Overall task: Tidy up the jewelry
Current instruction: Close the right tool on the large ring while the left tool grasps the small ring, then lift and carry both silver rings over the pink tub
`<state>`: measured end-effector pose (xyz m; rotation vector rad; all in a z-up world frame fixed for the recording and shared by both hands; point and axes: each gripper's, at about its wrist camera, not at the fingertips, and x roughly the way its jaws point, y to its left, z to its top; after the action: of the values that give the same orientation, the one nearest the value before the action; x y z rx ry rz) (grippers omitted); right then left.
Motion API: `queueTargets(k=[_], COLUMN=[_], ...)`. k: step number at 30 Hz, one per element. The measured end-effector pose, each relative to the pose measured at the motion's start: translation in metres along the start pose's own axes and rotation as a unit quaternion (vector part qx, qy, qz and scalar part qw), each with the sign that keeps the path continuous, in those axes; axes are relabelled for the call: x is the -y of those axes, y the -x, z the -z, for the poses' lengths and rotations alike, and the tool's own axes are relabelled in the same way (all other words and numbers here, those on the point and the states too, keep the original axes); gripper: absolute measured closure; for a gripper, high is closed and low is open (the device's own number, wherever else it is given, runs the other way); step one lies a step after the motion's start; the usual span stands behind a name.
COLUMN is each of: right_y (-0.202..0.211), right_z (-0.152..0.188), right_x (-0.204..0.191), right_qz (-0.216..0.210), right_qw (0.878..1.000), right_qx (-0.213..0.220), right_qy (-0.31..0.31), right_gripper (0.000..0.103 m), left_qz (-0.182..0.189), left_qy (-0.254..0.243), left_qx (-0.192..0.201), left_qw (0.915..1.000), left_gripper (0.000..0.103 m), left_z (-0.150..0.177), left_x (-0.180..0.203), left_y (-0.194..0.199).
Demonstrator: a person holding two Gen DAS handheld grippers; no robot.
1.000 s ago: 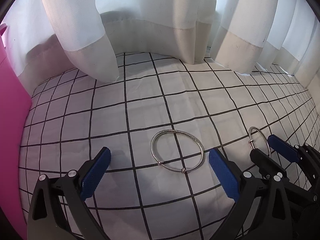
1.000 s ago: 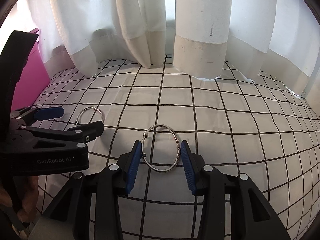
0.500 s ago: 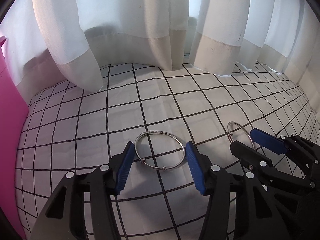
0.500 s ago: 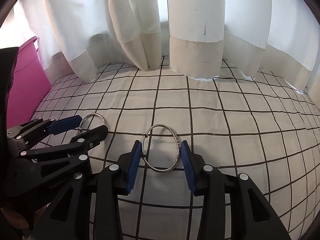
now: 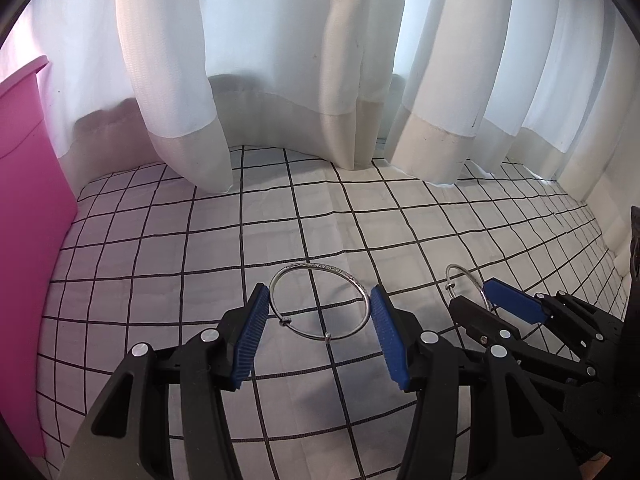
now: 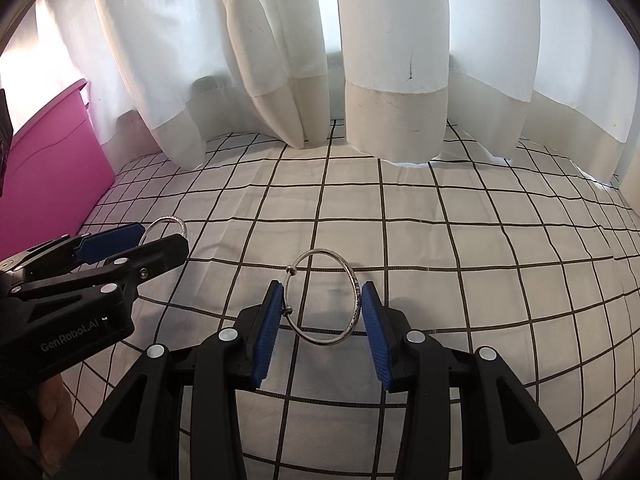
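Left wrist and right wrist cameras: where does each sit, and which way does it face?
Left wrist: on the left gripper, angled down at its bangle; right gripper at right.
Right wrist: on the right gripper, angled down at its bangle; left gripper and fingers at left.
Shared: checked cloth, curtains, pink box.

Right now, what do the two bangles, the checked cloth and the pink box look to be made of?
Bangle in the left gripper: silvery metal, thin round wire, shiny, with a textured stretch on top. Bangle in the right gripper: likewise bright metal, patterned along one side, small bead at its joint; plated or solid, I can't tell. Checked cloth: matte woven fabric, creased. Pink box: smooth, uniform, probably plastic.
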<state>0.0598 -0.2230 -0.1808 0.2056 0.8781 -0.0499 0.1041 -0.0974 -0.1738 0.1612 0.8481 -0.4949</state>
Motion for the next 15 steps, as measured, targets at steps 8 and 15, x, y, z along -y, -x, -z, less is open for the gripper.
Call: queueTargets(k=[8, 15], right_y=[0.021, 0.055], right_z=[-0.015, -0.040], right_x=[-0.003, -0.006], right_qz=[-0.012, -0.033], right_qw=[1.000, 0.997], right_qx=[0.007, 0.018], right_qy=[0.026, 0.062], right_gripper=[0.064, 0.064], left_qz=[-0.008, -0.031], left_qy=[0.028, 0.060], left_qx=[0.012, 0.035], left_qw=[0.9995, 0.9971], left_gripper=[0.052, 0.052], left_z=[-0.001, -0.011], left_x=[-0.006, -0.010], left_y=[0.029, 0.073])
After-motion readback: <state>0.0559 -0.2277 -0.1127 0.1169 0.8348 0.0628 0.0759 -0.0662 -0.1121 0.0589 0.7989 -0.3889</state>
